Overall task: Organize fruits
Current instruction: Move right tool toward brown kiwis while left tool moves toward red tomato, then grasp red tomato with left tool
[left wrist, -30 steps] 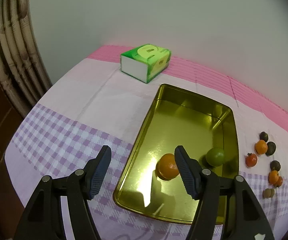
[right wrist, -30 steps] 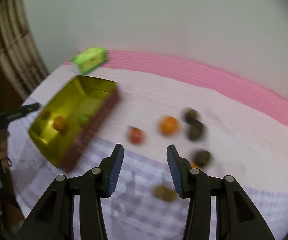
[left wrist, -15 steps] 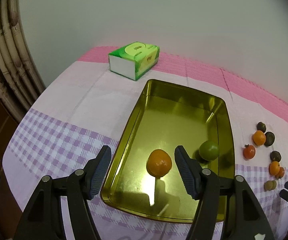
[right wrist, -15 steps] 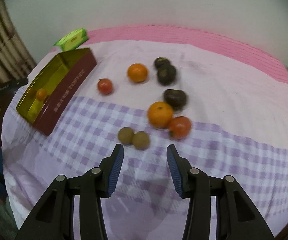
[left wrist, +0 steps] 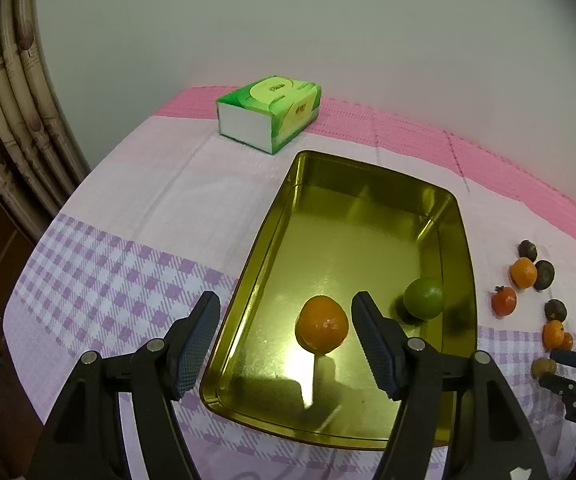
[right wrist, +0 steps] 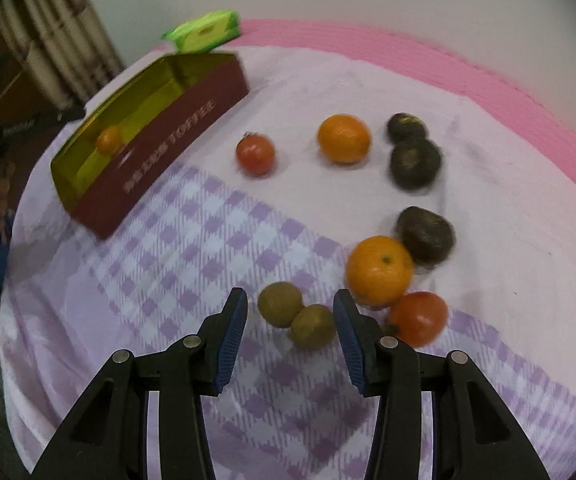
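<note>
My left gripper (left wrist: 285,300) hangs over the near end of the gold tin (left wrist: 272,216), its jaws opening with nothing pressed between them. An orange (left wrist: 321,324) and a green lime (left wrist: 423,299) lie on the tin's floor below. My right gripper (right wrist: 289,296) stands open low over two small brown fruits (right wrist: 280,304), which show between its fingers without touching the pads. Just right of them lie an orange (right wrist: 379,270) and a red tomato (right wrist: 417,318). Farther back are three dark fruits (right wrist: 415,162), another orange (right wrist: 343,138) and a second tomato (right wrist: 255,155).
A green tissue box (left wrist: 270,114) stands behind the tin near the pink back strip of the cloth. The tin's dark red outer wall (right wrist: 176,140) faces the loose fruits. Curtains hang at the left, beyond the table's edge. The right gripper's tips (left wrist: 567,368) show at the left view's right edge.
My right gripper has come down and tilted toward the loose fruits, so the two brown ones now sit between its fingers. The left gripper has hardly moved; the orange lies still in the tin.
</note>
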The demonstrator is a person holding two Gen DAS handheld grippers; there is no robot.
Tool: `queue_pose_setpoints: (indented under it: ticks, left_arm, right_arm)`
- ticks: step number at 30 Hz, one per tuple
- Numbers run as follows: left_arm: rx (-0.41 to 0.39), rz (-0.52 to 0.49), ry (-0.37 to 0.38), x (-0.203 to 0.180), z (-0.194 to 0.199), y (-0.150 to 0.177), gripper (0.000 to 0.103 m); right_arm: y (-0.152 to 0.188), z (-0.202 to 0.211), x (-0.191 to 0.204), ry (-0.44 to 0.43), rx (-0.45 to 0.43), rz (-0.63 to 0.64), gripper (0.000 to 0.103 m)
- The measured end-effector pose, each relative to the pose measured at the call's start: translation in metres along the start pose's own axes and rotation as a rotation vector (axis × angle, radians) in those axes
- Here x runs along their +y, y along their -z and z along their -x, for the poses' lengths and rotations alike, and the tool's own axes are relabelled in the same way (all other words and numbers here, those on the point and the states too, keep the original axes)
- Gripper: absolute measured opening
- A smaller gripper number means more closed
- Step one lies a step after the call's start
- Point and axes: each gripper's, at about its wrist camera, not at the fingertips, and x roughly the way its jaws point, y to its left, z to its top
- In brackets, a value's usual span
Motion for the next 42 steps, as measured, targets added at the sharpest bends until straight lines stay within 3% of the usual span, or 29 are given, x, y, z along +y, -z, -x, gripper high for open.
queue_pose_setpoints:
  ticks: [10,15,17,22,26,33,42]
  left_arm:
    - [0.019,-0.010,-0.015,0.000,-0.007,0.000,0.066]
    - [0.010,-0.022,-0.018,-0.003,-0.005,0.000,0.066]
    - [0.006,-0.026,-0.020,-0.005,-0.004,0.000,0.066]
    - [0.011,-0.041,-0.026,-0.014,-0.002,0.002,0.066]
    - [0.013,-0.075,0.014,-0.036,0.005,0.002,0.066]
    - [0.018,-0.131,0.127,-0.092,0.009,0.000,0.066]
    - [0.057,-0.251,0.204,-0.167,-0.003,0.004,0.066]
  right_arm:
    - [0.011,-0.002,0.011,-0.030,-0.007,-0.037,0.045]
    - [0.005,-0.011,0.016,0.029,-0.012,0.009,0.043]
    - [0.003,-0.012,0.015,0.034,-0.024,0.001,0.037]
    - [0.010,-0.010,0.017,0.051,-0.046,-0.002,0.036]
    - [0.017,-0.009,0.016,0.067,-0.063,-0.014,0.036]
    - [0.025,-0.003,0.000,0.099,-0.048,-0.160,0.036]
    - [0.041,0.006,-0.012,0.136,-0.055,-0.202,0.036]
